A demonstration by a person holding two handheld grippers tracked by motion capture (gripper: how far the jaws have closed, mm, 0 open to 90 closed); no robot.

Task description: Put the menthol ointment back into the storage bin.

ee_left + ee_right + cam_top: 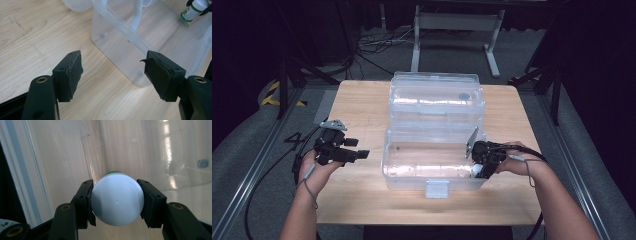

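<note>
A clear plastic box (pixel 388 162) stands open in the middle of the wooden table, its lid (pixel 437 95) tipped back behind it. My right gripper (pixel 478 169) reaches into the box's right end and is shut on a small white bottle (pixel 117 201) with a green band, seen bottom-on between the pads. The same bottle (pixel 193 10) hangs inside the box at the far end in the left gripper view. My left gripper (pixel 358 148) hovers left of the box, jaws open and empty (pixel 113 72), pointing at the box's near left corner.
The box's front latch (pixel 437 189) hangs over the bare table top (pixel 357 195) near the front edge. Beyond the table stand a white frame's legs (pixel 416 50) and loose cables (pixel 377 42) on the floor. Metal rails (pixel 257 160) run along both sides.
</note>
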